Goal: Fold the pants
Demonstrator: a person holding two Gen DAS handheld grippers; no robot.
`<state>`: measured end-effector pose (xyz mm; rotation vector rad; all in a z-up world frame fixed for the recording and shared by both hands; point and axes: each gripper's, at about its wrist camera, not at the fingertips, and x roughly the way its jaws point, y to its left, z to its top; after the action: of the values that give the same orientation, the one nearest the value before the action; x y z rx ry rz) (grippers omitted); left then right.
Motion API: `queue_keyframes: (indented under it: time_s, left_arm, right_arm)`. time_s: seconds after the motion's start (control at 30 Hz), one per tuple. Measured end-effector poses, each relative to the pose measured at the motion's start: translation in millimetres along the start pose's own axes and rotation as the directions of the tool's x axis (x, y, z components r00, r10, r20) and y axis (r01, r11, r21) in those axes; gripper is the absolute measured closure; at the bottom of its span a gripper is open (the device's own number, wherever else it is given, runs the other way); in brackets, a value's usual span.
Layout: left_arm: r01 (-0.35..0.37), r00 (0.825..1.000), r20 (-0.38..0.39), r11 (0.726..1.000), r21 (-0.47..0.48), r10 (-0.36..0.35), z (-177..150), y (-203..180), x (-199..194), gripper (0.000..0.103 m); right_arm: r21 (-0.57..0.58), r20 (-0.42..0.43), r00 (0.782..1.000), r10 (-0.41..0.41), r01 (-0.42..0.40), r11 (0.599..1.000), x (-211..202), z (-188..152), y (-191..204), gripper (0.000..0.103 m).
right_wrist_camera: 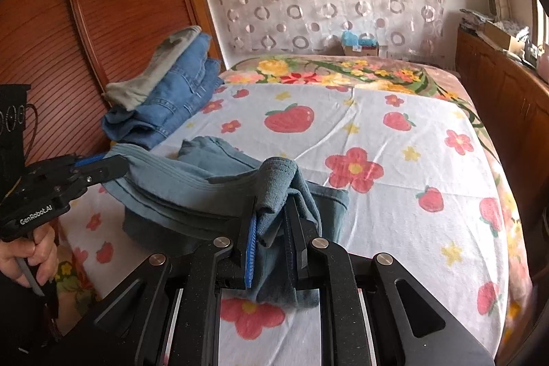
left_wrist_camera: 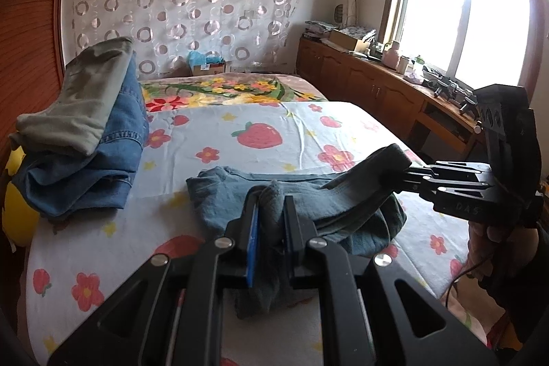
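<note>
Both claws, left gripper [left_wrist_camera: 271, 211] and right gripper [right_wrist_camera: 271, 222], clench the blue pants [right_wrist_camera: 192, 187] above the strawberry-print bedsheet [right_wrist_camera: 394, 194]. Folded clothes [left_wrist_camera: 96, 132] sit by the wooden headboard [right_wrist_camera: 113, 6]; a window [left_wrist_camera: 463, 19] glares.

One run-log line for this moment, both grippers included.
stage: mid-fold | left gripper: shut on grey-blue cotton pants | right gripper: shut on the same pants | surface: strawberry-print bedsheet | nearby: stacked folded denim jeans

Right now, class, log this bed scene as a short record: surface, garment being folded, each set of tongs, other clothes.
surface: bed sheet printed with strawberries and flowers
garment: grey-blue pants, bunched near the front edge
left tongs: shut on pants
right tongs: shut on pants
other clothes: stacked jeans with a grey-green garment on top
</note>
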<state>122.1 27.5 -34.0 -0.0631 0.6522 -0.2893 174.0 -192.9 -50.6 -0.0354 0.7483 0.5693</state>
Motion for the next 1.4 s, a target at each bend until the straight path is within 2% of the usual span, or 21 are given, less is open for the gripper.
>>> queue_keyframes:
  time_s: [0.17, 0.3, 0.33, 0.37, 0.43, 0.5, 0.57, 0.63, 0.7, 0.83, 1.1, 1.4]
  left_arm:
    - [-0.016, 1.0, -0.006, 1.0, -0.002, 0.016, -3, 2, 2, 0.088]
    - [-0.045, 0.999, 0.003, 0.999, 0.025, 0.045, -4, 3, 1, 0.08]
    - [-0.048, 0.999, 0.006, 0.998, 0.03, 0.047, -4, 3, 0, 0.076]
    - [-0.047, 0.999, 0.007, 0.998, 0.031, 0.047, -4, 4, 0, 0.067]
    - [-0.047, 0.999, 0.003, 0.999, 0.026, 0.047, -5, 6, -1, 0.058]
    - [-0.037, 0.999, -0.007, 0.999, 0.019, 0.037, -8, 8, 0, 0.054]
    - [-0.032, 0.999, -0.02, 0.999, 0.01, 0.032, -13, 11, 2, 0.047]
    - [-0.022, 0.999, -0.038, 1.0, 0.003, 0.022, -19, 13, 4, 0.047]
    - [-0.029, 0.998, -0.049, 1.0, -0.003, 0.029, -24, 14, 6, 0.047]
    - [-0.035, 0.996, -0.085, 0.999, -0.018, 0.033, -37, 16, 8, 0.047]
    - [-0.024, 0.99, -0.141, 1.0, 0.0, 0.024, -56, 9, 13, 0.047]
    - [-0.018, 0.984, -0.174, 0.999, 0.048, 0.026, -65, -4, 24, 0.047]
  right_arm:
    - [0.004, -0.019, 1.0, -0.008, 0.008, 1.0, 11, -2, -1, 0.091]
    - [0.012, -0.034, 0.999, -0.013, 0.014, 1.0, 20, -1, -3, 0.09]
    - [0.016, -0.035, 0.999, -0.012, 0.012, 1.0, 22, -1, -4, 0.088]
    - [0.018, -0.04, 0.999, -0.011, 0.012, 1.0, 24, -1, -4, 0.086]
    - [0.016, -0.037, 0.999, -0.026, 0.027, 1.0, 23, 0, -6, 0.082]
    - [0.015, -0.026, 0.999, -0.026, 0.026, 1.0, 20, 0, -7, 0.077]
    - [0.013, -0.007, 0.999, -0.031, 0.031, 0.999, 13, 0, -8, 0.065]
    - [0.003, 0.012, 0.999, -0.045, 0.045, 0.999, 4, -2, -10, 0.06]
    - [-0.009, 0.014, 0.999, -0.05, 0.05, 0.999, -4, -7, -11, 0.06]
    - [-0.016, -0.022, 0.998, -0.064, 0.064, 0.998, -10, -26, -16, 0.06]
    - [0.027, -0.101, 0.994, -0.041, 0.043, 0.999, 7, -53, -30, 0.062]
    - [0.056, -0.112, 0.994, -0.006, 0.013, 0.998, 14, -55, -31, 0.064]
